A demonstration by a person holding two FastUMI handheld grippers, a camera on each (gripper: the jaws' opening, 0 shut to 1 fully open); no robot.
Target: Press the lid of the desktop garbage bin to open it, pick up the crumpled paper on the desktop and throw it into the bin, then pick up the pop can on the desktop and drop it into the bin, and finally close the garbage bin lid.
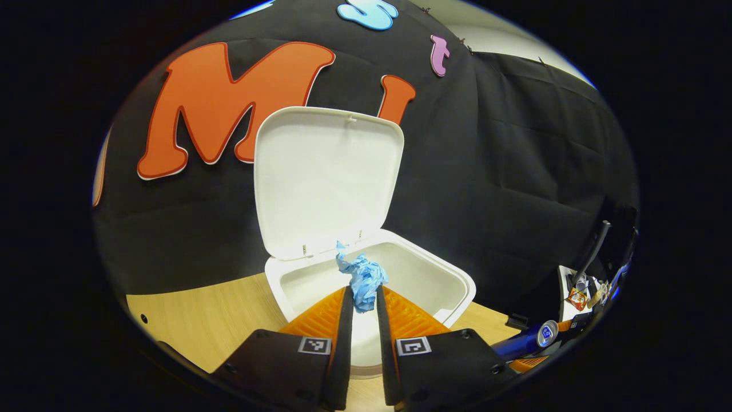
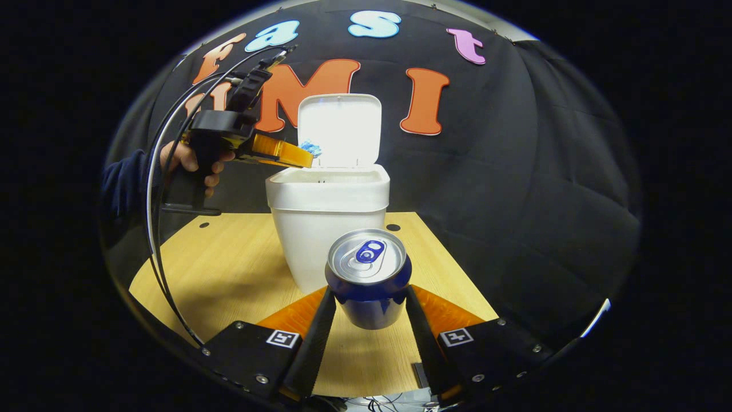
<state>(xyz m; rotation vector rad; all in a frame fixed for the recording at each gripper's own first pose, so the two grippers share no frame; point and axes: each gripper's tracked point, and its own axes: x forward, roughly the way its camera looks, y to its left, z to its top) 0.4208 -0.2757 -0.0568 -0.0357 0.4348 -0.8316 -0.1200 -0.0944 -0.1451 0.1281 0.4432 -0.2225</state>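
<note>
Over the open mouth of the white garbage bin (image 1: 372, 286), the crumpled paper (image 1: 363, 277), blue, is pinched between the jaws of the left gripper (image 1: 362, 303). The lid (image 1: 326, 183) stands upright behind it. On the wooden surface (image 2: 229, 269) before the bin (image 2: 329, 217), the pop can (image 2: 369, 277) stands upright, the right gripper (image 2: 369, 312) with its jaws pressed on both its sides. A hand (image 2: 191, 163) holds the left gripper (image 2: 306, 154).

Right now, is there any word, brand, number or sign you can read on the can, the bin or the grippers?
No readable words.
Pop can: no brand or number legible; top shows only the pull tab.
Garbage bin and its lid: plain, no text.
Square black-and-white marker on the right gripper: a pattern, no letters.
</note>
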